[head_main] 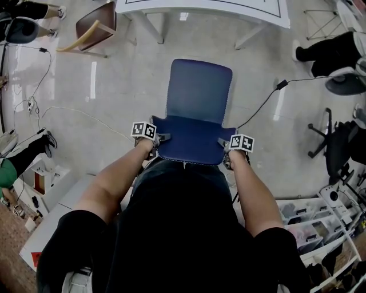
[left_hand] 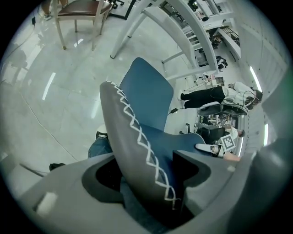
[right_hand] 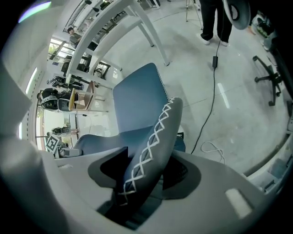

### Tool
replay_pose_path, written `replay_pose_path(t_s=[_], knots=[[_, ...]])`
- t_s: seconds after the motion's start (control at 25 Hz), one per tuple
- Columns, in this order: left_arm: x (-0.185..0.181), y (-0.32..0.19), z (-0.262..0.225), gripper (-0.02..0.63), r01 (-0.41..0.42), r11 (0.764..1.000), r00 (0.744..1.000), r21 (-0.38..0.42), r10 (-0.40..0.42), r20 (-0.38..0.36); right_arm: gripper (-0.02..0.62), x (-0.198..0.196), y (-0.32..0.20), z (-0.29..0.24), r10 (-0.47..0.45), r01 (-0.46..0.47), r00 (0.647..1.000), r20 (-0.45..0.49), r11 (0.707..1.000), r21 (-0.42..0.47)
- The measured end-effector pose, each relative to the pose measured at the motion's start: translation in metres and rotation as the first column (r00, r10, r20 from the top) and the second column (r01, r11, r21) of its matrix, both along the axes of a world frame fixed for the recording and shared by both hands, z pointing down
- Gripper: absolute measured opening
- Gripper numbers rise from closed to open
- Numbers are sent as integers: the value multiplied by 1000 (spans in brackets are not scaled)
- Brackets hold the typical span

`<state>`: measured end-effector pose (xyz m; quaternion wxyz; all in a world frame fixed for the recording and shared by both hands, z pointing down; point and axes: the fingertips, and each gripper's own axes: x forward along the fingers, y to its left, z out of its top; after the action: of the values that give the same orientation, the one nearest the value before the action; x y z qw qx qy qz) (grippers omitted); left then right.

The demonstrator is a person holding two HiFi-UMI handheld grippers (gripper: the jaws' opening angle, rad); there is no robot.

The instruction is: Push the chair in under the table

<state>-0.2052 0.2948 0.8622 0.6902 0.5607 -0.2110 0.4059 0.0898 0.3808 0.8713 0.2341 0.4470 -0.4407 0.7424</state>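
A blue chair (head_main: pixel 197 109) stands on the pale floor, its seat pointing toward the white table (head_main: pixel 200 8) at the top of the head view. A stretch of floor separates chair and table. My left gripper (head_main: pixel 157 139) is shut on the left edge of the chair's backrest, and my right gripper (head_main: pixel 226 146) is shut on its right edge. In the left gripper view the grey, white-stitched backrest edge (left_hand: pixel 137 151) is pinched in that gripper (left_hand: pixel 146 178). The right gripper view shows the same stitched edge (right_hand: pixel 153 141) held in my right gripper (right_hand: pixel 146 176).
A wooden chair with a brown seat (head_main: pixel 94 28) stands at the table's left end. A black cable (head_main: pixel 269 97) runs over the floor right of the blue chair. An office-chair base (head_main: pixel 326 137), storage bins (head_main: pixel 309 223) and standing people are at the sides.
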Motion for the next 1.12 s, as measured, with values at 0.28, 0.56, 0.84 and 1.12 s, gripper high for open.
replay_pose_path(t_s=[0.28, 0.56, 0.84, 1.12], knots=[[10, 1, -6, 305, -12, 1000, 1000, -5, 12, 2, 215, 14, -6, -5, 5, -5, 1000, -12, 1000, 14], [31, -11, -22, 295, 37, 999, 999, 12, -37, 5, 201, 39, -29, -19, -33, 33, 999, -18, 999, 33], [44, -28, -37, 290, 81, 996, 997, 32, -81, 18, 198, 53, -51, -31, -65, 66, 998, -16, 997, 42], [56, -45, -49, 288, 136, 989, 990, 48, -137, 19, 195, 66, -70, -39, -88, 88, 996, -13, 994, 61]])
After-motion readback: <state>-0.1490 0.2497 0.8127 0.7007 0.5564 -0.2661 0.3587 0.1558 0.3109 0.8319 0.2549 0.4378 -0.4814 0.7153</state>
